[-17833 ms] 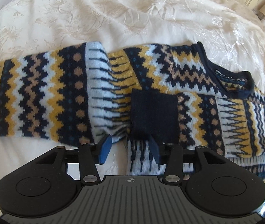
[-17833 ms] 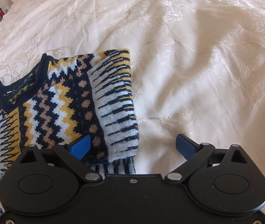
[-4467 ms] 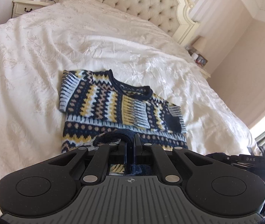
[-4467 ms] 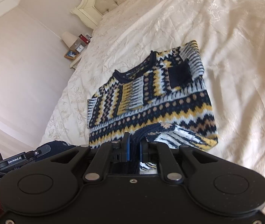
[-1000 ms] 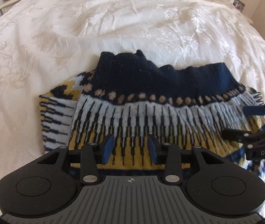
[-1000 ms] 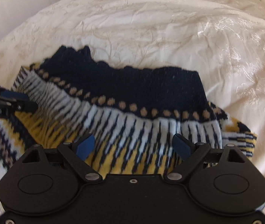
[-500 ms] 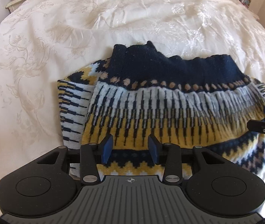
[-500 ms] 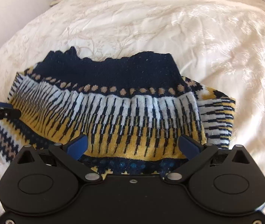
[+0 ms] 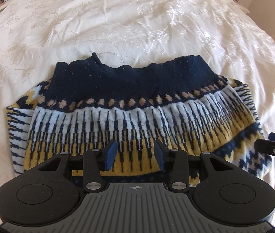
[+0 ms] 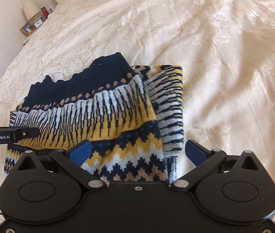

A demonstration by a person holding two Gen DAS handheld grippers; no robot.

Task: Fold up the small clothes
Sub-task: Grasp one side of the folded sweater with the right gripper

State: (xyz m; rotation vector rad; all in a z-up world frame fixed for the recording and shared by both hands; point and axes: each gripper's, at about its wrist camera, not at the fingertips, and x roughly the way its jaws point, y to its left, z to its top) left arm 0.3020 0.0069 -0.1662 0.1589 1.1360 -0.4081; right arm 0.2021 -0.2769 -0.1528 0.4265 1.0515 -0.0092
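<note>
The sweater (image 9: 129, 120) is lying folded on the bed (image 9: 137, 19) just ahead of the left gripper (image 9: 135, 154) and right gripper (image 10: 137, 151), both spread and holding nothing, with only tidying seemingly remaining.

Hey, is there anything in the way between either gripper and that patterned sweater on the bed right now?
Nothing visible. The left gripper and the right gripper are both open right over the folded sweater, with only the knit between their fingers. The bedspread around it is bare.
</note>
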